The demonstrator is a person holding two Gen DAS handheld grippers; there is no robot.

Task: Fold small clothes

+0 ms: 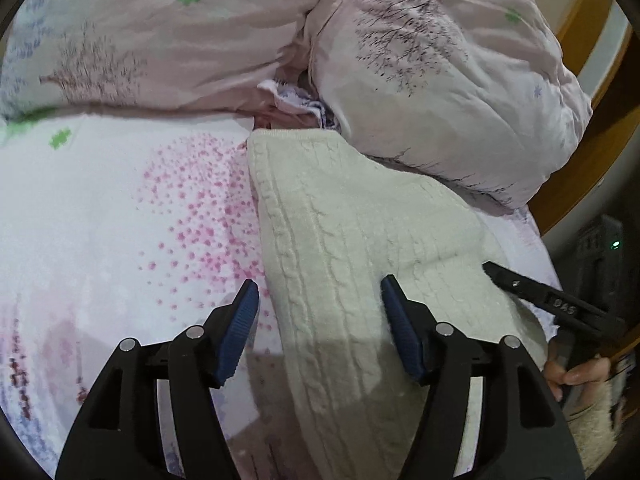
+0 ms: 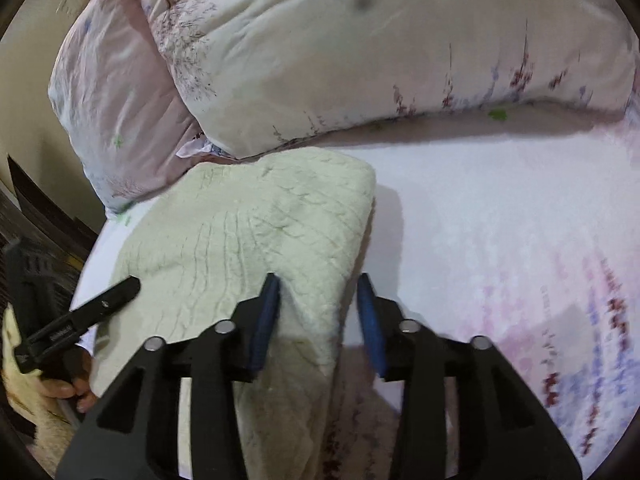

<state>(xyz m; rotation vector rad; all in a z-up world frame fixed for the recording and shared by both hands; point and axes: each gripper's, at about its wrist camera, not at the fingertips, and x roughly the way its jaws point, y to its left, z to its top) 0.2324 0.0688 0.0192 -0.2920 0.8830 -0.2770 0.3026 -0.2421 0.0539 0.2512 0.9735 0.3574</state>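
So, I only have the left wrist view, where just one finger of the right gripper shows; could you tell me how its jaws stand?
Observer: The right gripper is open, with a raised edge of the cream cable-knit sweater between its jaws. One pad touches the knit; the other stands clear over the bedsheet.
Operator: Thank you. Can you also see the hand holding my left gripper?
Observer: Yes. The left hand shows at the edge of the right wrist view, fingers curled round the handle of the left gripper.
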